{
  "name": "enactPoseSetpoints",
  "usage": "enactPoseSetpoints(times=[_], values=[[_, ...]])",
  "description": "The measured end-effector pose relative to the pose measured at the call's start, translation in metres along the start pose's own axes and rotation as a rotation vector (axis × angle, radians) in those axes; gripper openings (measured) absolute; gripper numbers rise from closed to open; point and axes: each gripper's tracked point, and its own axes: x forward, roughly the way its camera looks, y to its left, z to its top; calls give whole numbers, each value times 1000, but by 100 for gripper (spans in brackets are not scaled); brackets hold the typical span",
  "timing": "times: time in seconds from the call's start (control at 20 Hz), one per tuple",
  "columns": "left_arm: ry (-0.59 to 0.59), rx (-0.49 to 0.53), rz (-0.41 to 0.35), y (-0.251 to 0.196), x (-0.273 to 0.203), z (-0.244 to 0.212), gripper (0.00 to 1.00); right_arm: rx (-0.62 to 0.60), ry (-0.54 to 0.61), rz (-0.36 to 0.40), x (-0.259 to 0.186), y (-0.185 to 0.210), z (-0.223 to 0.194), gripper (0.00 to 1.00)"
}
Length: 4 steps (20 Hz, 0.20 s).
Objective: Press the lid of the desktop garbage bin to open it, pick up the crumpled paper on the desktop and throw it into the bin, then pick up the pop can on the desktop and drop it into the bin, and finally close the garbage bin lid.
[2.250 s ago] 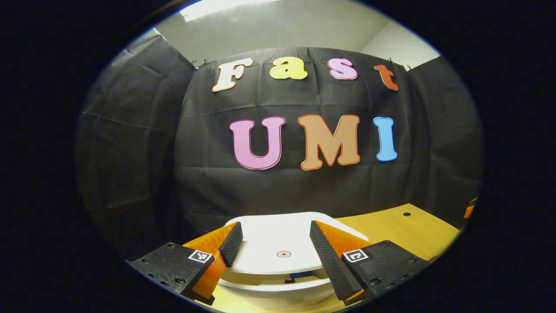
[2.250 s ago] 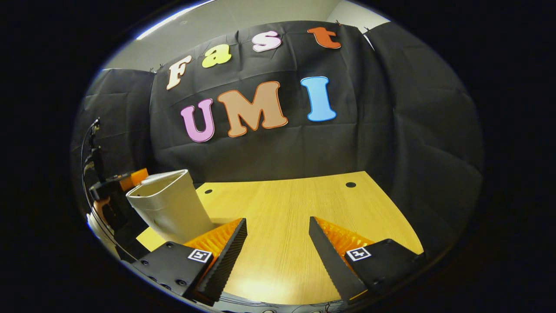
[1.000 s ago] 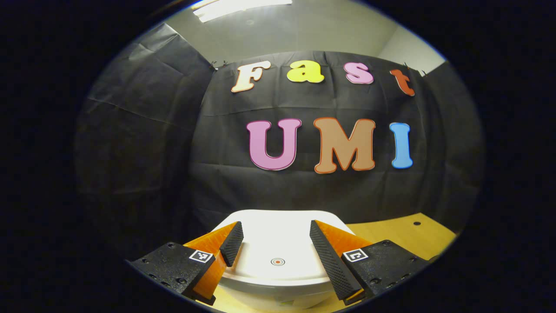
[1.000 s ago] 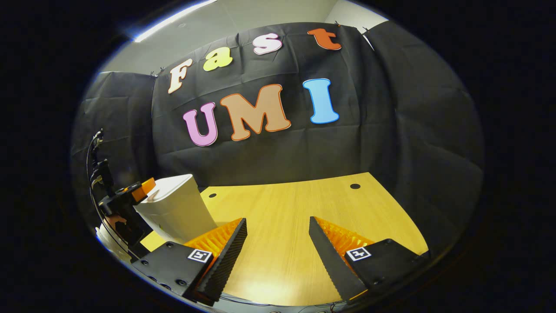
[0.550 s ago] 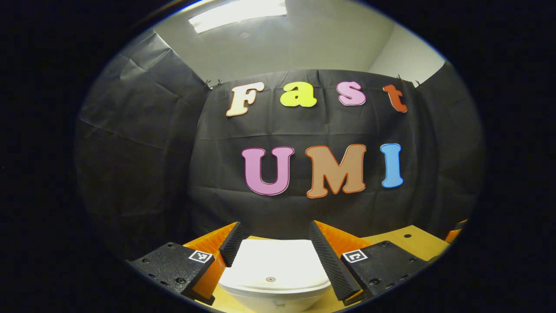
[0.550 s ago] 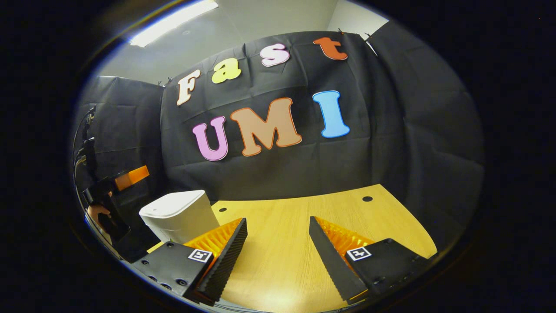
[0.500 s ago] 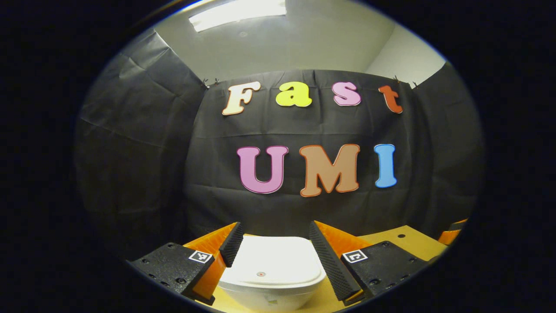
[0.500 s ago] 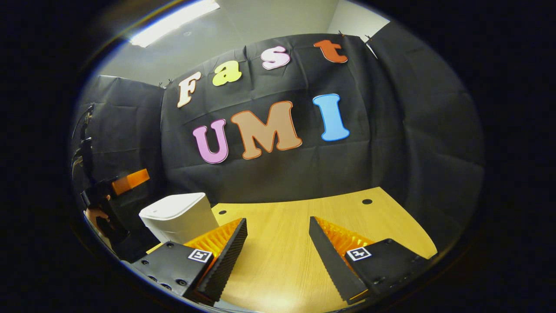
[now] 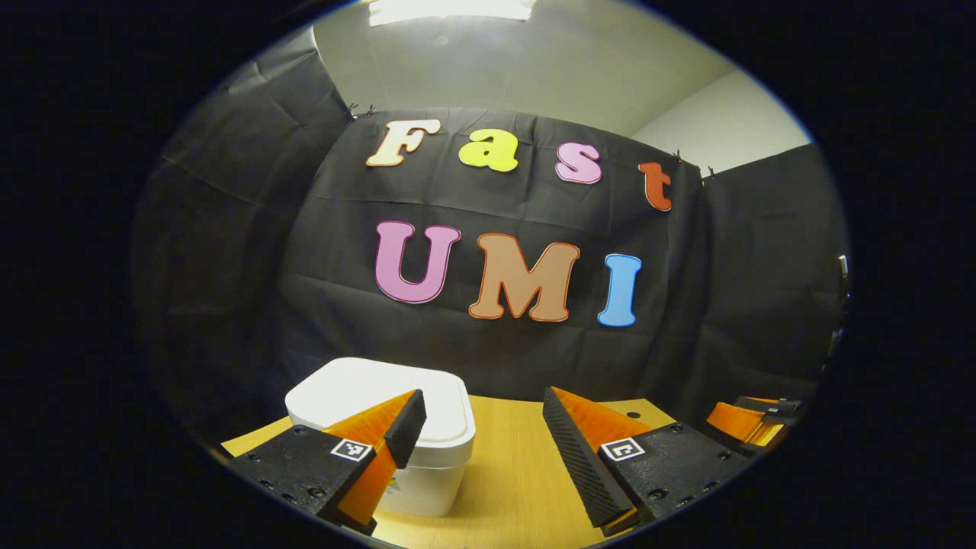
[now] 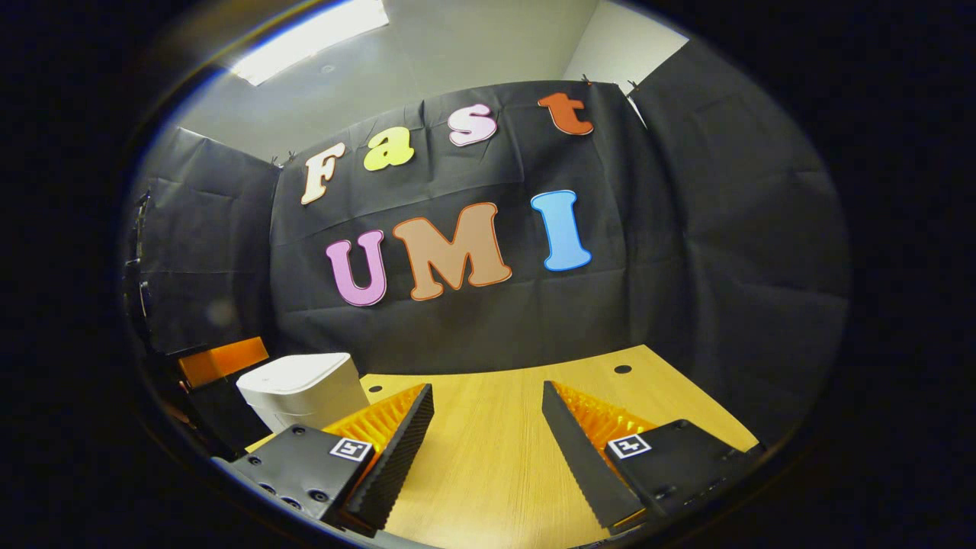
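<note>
The garbage bin (image 9: 427, 457), lid (image 9: 366, 389) shut, had slid from between the left tongs (image 9: 476, 457) to behind their left finger as they backed away. Both left and right tongs (image 10: 484, 450) stood apart, empty, above the counter (image 10: 496, 412).

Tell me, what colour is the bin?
White; the bin shows best in the left gripper view.
</note>
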Motion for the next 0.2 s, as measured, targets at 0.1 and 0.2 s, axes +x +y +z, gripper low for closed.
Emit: enactPoseSetpoints(times=[0.1, 0.2], values=[[11, 11, -2, -1, -1, -5, 93, 10, -19, -13, -3, -1, 4, 96], [8, 35, -11, -4, -4, -6, 93, 18, -24, -20, -6, 2, 3, 96]])
